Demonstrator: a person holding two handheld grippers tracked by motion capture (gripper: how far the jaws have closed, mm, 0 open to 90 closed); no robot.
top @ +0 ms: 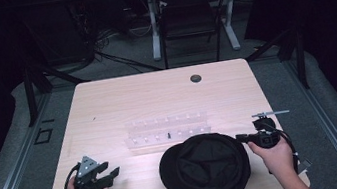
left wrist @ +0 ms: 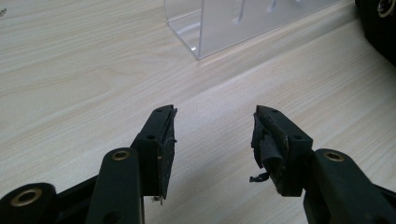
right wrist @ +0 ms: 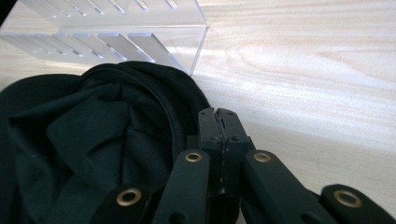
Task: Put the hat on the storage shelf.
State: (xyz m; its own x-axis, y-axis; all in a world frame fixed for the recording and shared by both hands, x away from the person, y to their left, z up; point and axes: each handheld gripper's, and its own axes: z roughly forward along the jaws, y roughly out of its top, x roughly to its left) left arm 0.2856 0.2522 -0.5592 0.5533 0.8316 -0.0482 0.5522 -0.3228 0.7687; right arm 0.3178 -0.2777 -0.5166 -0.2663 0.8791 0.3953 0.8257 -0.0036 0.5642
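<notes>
At the left of the desk (top: 107, 103), the left hand-held gripper (top: 109, 176) rests with its jaws spread and nothing between them, pointing across the bare wood toward the middle. Beyond it, the clear acrylic rack (top: 167, 132) stands just behind the black cap (top: 207, 167), which lies upside down near the front edge, its brim toward the left and its hollow crown facing up. At the cap's right rim sits the right hand-held gripper (top: 239, 138); in the right gripper view its jaws are pressed together right at the fabric edge (right wrist: 180, 126), though I cannot tell whether any cloth is pinched between the pads.

The risk I see: if the bite on the rim is thin or absent, a pull would let the soft cloth slip free. A held cap dragged backward could also catch and shove the light rack, since the two are nearly touching.
</notes>
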